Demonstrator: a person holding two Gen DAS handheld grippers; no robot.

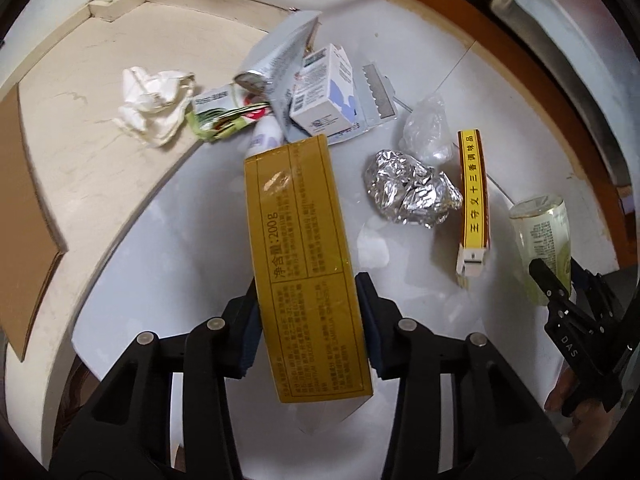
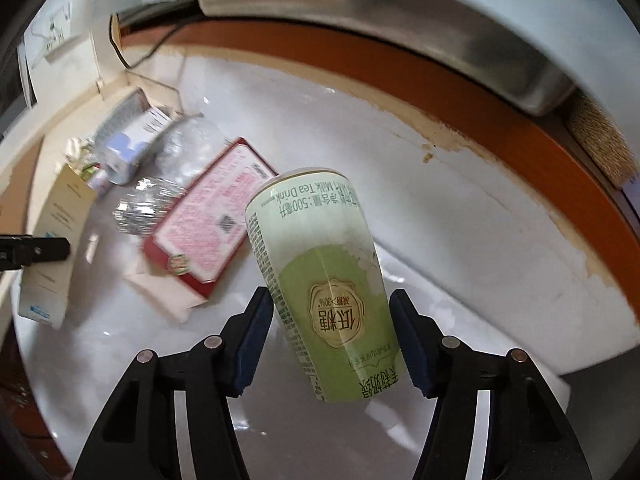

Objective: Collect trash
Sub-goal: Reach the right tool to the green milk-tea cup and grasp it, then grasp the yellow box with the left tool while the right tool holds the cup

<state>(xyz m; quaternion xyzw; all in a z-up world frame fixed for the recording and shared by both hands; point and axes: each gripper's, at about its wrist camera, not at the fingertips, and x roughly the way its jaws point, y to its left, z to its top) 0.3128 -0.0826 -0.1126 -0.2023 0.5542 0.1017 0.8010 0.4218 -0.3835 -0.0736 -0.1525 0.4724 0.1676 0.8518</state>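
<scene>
Left wrist view: left gripper (image 1: 310, 322) clamped on yellow box (image 1: 306, 264), pads flat against its long sides, box end-on and lifted off the white tabletop (image 1: 168, 248). Beyond the box, a heap: white carton (image 1: 322, 92), green wrapper (image 1: 224, 114), crumpled tissue (image 1: 154, 104) at the heap's left. Right of the box, foil ball (image 1: 410, 188), then narrow yellow carton (image 1: 474, 204) (standing on edge).

Right wrist view: right gripper (image 2: 330, 340) straddling green milk tea cup (image 2: 320, 276), pads close to its sides, contact not clearly visible. Left of the cup, red-and-pink box (image 2: 210, 224) flat on the tabletop.
</scene>
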